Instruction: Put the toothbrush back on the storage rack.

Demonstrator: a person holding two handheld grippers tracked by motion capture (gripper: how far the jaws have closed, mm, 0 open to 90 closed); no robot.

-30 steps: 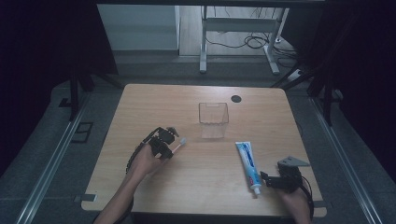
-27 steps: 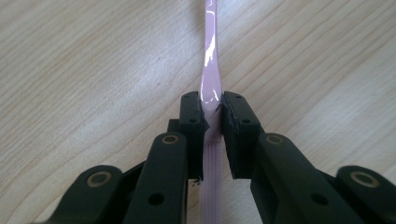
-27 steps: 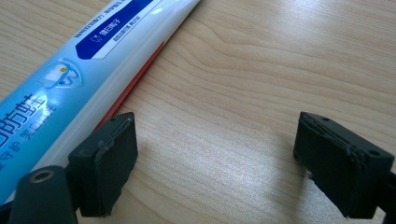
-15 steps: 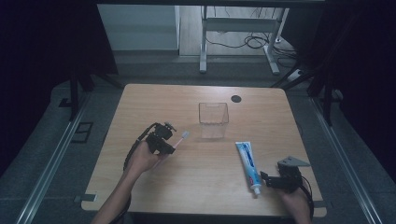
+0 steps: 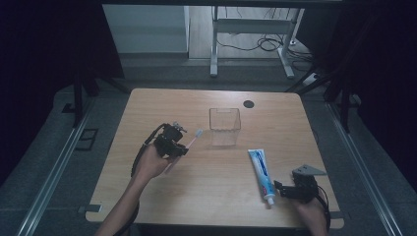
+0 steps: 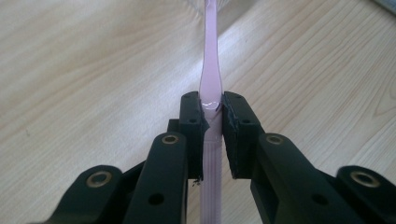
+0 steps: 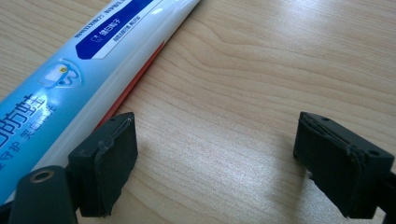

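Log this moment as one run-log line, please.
left gripper: shut on pink toothbrush, lifted | right gripper: open beside toothpaste tube | clear cup: upright

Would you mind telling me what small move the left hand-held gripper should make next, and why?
Probably carry the pink toothbrush a little farther toward the clear cup. The left hand-held gripper is shut on the handle and holds it above the table, with the brush head pointing at the cup, which stands upright and looks empty.

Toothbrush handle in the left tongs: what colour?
Translucent pink toothbrush; clearest in the left gripper view.
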